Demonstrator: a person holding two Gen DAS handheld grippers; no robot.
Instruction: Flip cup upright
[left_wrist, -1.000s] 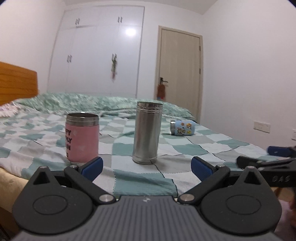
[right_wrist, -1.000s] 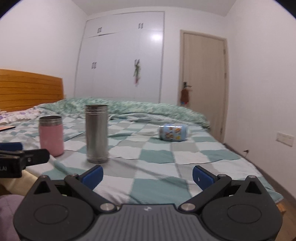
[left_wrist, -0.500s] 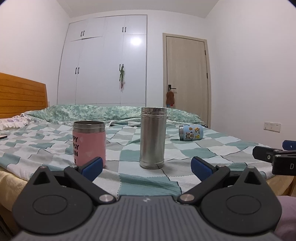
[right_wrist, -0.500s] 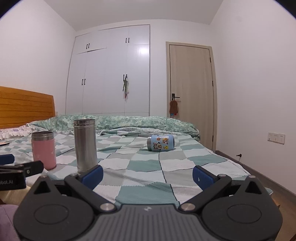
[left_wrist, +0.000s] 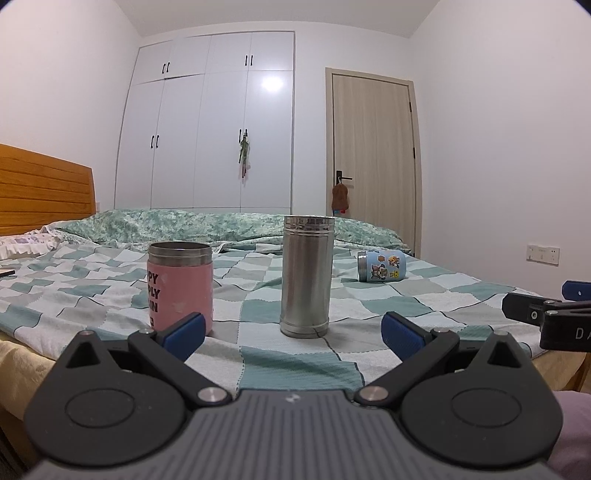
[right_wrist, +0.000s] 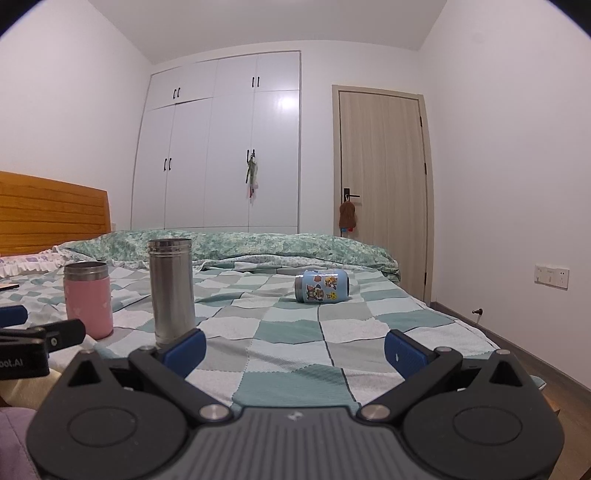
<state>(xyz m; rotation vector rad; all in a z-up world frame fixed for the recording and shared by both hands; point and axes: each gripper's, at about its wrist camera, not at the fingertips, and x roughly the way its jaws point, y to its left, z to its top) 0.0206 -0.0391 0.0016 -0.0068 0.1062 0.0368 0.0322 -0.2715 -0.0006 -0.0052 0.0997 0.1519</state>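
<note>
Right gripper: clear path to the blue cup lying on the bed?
Probably yes. The right gripper is open, and only bare bedspread lies between it and the blue cup; the steel cup stands off to the left.

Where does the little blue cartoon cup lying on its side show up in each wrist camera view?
Left wrist: blue cup right of centre, on the bed beyond the steel tumbler.
Right wrist: blue cup at centre, right of the tumbler.
Shared landmark: the wooden door.
</note>
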